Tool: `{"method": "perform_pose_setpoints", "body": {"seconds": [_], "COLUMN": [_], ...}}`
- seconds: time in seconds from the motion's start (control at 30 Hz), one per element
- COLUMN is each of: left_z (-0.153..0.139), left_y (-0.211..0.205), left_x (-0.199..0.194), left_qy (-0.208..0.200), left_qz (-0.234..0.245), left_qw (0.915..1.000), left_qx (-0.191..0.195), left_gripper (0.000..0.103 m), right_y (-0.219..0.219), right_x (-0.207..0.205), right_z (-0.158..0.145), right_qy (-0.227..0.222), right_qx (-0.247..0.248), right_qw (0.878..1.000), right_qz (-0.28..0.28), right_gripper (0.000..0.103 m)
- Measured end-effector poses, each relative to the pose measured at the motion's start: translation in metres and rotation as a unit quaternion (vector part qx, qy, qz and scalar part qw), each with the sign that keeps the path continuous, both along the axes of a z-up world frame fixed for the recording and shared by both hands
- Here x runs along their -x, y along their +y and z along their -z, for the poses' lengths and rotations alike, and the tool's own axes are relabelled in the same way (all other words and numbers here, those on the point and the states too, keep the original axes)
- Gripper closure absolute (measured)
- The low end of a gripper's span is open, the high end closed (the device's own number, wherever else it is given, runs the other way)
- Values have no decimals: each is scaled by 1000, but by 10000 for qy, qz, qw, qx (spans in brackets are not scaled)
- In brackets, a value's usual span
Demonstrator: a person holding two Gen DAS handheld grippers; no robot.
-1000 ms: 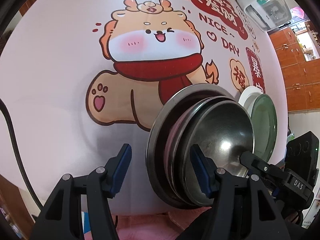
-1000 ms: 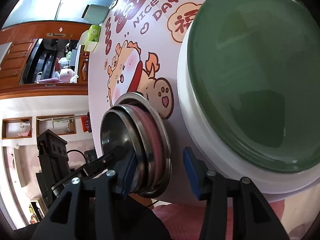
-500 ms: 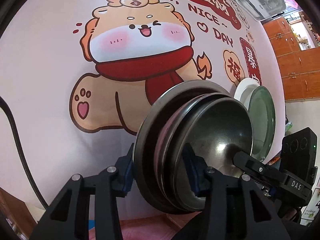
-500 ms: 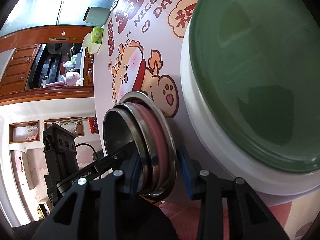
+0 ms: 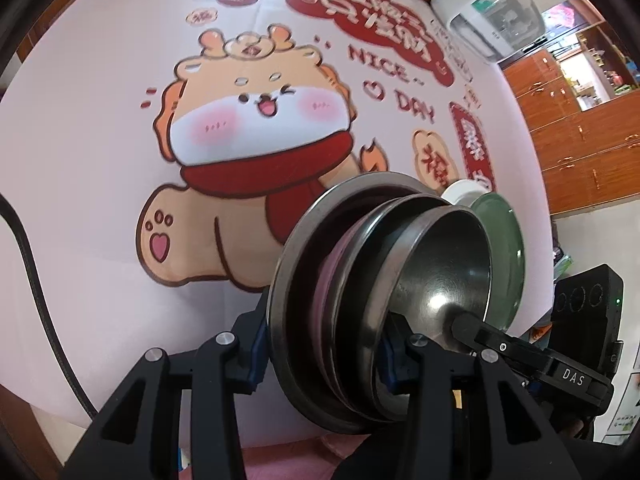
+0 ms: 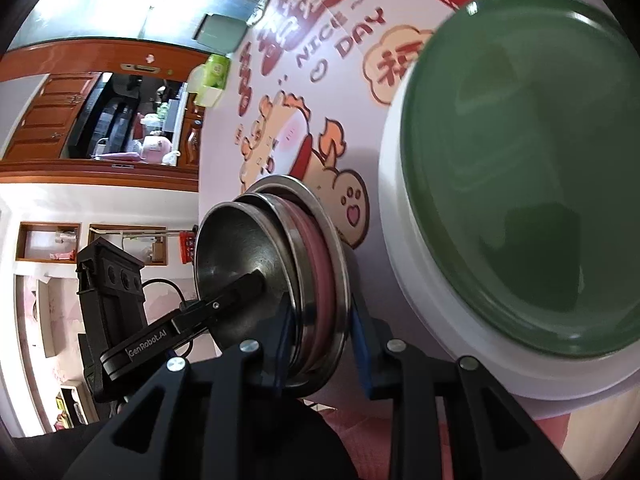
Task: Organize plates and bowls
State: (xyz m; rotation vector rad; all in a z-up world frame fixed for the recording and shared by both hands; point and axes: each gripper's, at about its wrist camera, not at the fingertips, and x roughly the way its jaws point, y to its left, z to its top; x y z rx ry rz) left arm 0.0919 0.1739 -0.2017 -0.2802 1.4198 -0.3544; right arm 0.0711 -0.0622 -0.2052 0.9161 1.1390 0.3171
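Tablecloth (image 5: 100, 128) reads "NICE DAY"; tongs (image 5: 572, 378) "DAS" and (image 6: 146, 346) "GenRobot.AI"

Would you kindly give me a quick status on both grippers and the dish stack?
Left gripper and right gripper closing, both clamped across the steel dish stack rim. Stack on the tablecloth. Green plate on white plate close beside.

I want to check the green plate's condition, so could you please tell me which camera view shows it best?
The right wrist view: the green plate fills much of the frame, its face open to the camera, lying in a white dish. The left wrist view shows only a foreshortened part of it behind the steel bowl stack.
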Motion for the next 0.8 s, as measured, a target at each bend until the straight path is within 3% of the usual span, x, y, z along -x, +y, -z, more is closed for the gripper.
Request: {"method": "perform_pose_setpoints", "body": {"seconds": [0.37,0.8], "left_z": [-29,-42], "left_y": [-21,-78], "left_x": [4,7], "left_qy": [-597,-817], "left_qz": [52,396], "left_qw": [9976,9940], "left_qx": [346,610], "left_gripper": [62,62], "right_y": [-22,-72], "right_x": [13,40], "right_z": [-30,-52], "right_qy": [-672,-1079], "right_qx": [241,452], "right_qw": [9974,9916], "right_qz": [137,549], "right_gripper": [77,77]}}
